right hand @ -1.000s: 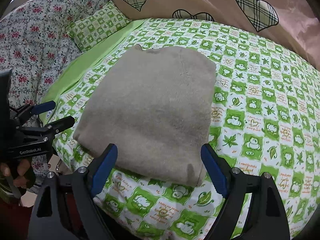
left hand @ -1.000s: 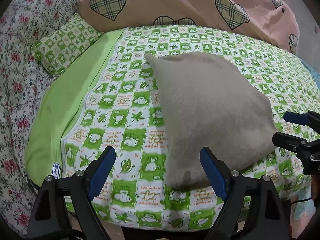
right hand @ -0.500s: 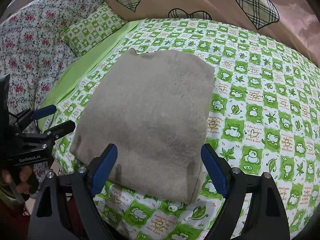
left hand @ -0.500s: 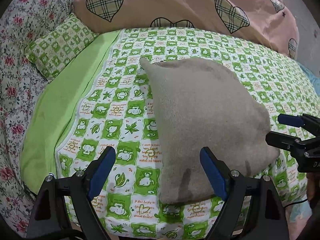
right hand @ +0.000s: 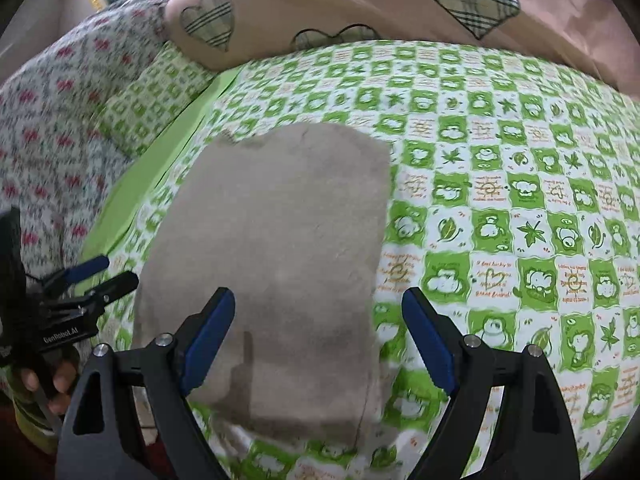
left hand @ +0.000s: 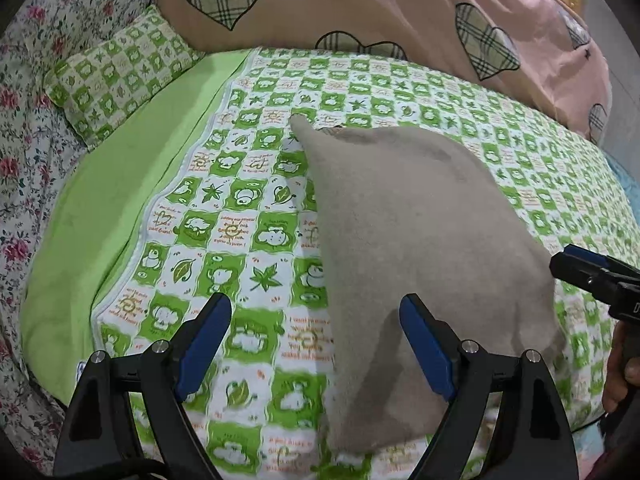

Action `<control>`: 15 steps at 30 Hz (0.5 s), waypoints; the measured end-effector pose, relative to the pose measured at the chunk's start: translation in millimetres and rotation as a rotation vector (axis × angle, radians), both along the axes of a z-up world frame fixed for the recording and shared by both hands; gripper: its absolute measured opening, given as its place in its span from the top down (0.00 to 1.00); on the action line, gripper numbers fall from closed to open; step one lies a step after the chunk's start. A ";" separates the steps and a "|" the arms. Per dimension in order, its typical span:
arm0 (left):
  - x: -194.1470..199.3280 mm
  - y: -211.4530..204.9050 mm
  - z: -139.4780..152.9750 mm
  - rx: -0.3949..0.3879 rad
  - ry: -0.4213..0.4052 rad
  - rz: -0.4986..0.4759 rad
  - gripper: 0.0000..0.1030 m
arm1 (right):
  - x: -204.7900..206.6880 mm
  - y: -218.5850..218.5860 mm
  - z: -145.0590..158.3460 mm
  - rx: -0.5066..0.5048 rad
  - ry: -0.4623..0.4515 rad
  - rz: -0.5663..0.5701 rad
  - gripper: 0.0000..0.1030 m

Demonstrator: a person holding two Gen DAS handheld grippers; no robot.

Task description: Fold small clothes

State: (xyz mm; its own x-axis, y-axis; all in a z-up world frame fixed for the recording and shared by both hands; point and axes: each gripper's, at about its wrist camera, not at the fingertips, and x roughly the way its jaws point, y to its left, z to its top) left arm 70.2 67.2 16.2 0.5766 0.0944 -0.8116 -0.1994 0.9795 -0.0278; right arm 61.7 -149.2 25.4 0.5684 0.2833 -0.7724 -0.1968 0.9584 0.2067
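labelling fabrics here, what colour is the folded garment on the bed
Plain greyish beige garment, clearest in the right wrist view.

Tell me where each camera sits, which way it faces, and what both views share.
Left wrist: sits on the left gripper, facing along its open jaws across the bed; the right gripper and a hand show at the right edge.
Right wrist: sits on the right gripper, jaws open, above the cloth's near edge; the left gripper shows at left.
Shared: the beige cloth, green checked sheet, pink heart quilt.

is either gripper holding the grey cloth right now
No, the left gripper and right gripper are both open, hovering over the folded grey cloth with nothing between their fingers.
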 end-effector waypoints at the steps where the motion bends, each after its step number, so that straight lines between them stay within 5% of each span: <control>1: 3.8 2.0 -1.7 -0.017 0.004 -0.003 0.16 | 3.7 -1.9 -1.7 0.018 -0.002 -0.004 0.18; 4: 10.2 7.8 -6.4 -0.075 0.002 -0.007 0.13 | 18.8 -8.5 -15.5 0.089 0.056 -0.026 0.45; 6: 13.7 10.4 -13.9 -0.111 0.008 -0.011 0.12 | 29.3 -14.2 -31.8 0.127 0.116 -0.059 0.73; 9: 16.1 10.0 -18.1 -0.138 0.005 -0.016 0.12 | 35.3 -16.8 -35.4 0.135 0.117 -0.067 0.84; 15: 31.2 -4.1 -38.9 -0.127 0.062 -0.072 0.12 | 42.7 -12.4 -39.0 -0.009 0.090 -0.073 0.86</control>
